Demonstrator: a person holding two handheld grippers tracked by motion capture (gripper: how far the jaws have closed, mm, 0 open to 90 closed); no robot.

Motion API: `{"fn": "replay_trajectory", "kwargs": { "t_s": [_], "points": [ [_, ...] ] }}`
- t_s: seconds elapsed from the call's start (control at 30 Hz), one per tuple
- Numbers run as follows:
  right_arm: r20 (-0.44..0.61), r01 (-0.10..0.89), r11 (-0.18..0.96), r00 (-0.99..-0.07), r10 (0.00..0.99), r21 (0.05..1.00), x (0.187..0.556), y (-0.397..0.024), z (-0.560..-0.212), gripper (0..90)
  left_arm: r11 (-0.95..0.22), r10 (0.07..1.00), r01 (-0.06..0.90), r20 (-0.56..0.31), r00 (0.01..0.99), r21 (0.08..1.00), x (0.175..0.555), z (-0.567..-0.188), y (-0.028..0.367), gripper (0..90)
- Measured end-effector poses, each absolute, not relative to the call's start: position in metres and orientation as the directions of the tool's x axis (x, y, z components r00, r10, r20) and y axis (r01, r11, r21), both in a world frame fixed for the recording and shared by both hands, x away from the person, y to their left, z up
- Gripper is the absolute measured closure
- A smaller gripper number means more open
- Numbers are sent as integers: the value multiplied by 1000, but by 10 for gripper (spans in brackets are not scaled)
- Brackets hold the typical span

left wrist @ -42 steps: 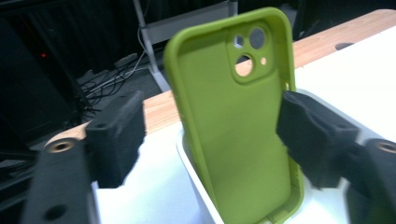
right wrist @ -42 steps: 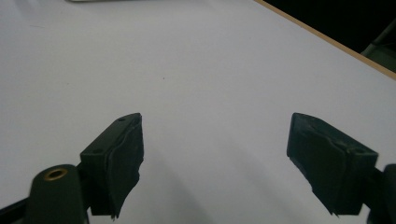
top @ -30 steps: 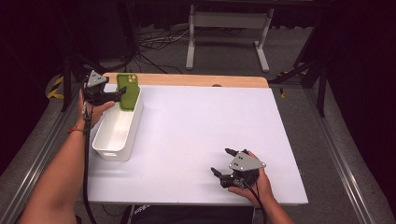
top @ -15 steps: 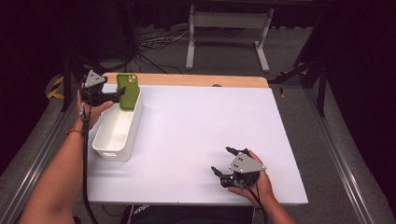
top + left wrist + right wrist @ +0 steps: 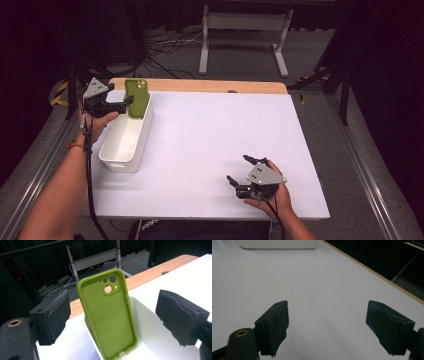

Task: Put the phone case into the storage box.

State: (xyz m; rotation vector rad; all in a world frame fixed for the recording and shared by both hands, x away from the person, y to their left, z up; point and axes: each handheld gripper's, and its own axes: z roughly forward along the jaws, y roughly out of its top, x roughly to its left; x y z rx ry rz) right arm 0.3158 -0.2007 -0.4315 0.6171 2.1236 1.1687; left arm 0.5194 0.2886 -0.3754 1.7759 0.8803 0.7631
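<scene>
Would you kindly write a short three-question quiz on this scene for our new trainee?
1. True or false: the left claw is clamped on the green phone case.
2. Where does the case stand? A) flat on the table B) upright in the white bin C) in the right claw
3. What is between the right claw's pads?

Key: 1 false, the pads stand apart from it. 2 B. 3 Nothing; it is open above the white table.

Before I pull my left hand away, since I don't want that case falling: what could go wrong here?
The green phone case stands nearly upright against the far end wall of the white bin, so it could tip. The left gripper is open with pads either side of it; a sideways pull could clip the case and topple it.
</scene>
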Motion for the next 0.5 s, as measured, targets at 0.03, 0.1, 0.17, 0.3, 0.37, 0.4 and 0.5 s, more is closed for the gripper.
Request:
{"fn": "replay_trajectory", "kwargs": {
  "t_s": [0.03,0.1,0.17,0.3,0.37,0.4,0.5],
  "points": [
    [-299,97,492,-689,661,865,316,-201,-431,193,-255,833,216,100,544,943,518,-375,288,135],
    [-298,93,482,-680,670,871,316,-201,-430,191,-256,832,211,104,545,944,514,-373,288,127],
    [-294,94,474,-675,676,875,316,-202,-428,186,-242,825,206,89,558,948,509,-371,288,122],
    [-279,97,453,-669,689,886,318,-207,-422,166,-242,818,201,88,569,949,501,-371,286,96],
    [-279,98,452,-666,692,887,319,-208,-421,166,-245,813,200,89,576,949,500,-371,286,81],
    [-282,97,449,-657,699,888,319,-209,-420,166,-247,814,197,93,573,949,497,-370,287,81],
    [-289,89,446,-645,707,891,319,-211,-417,166,-228,815,182,85,574,956,490,-367,288,73]
  ]
}}
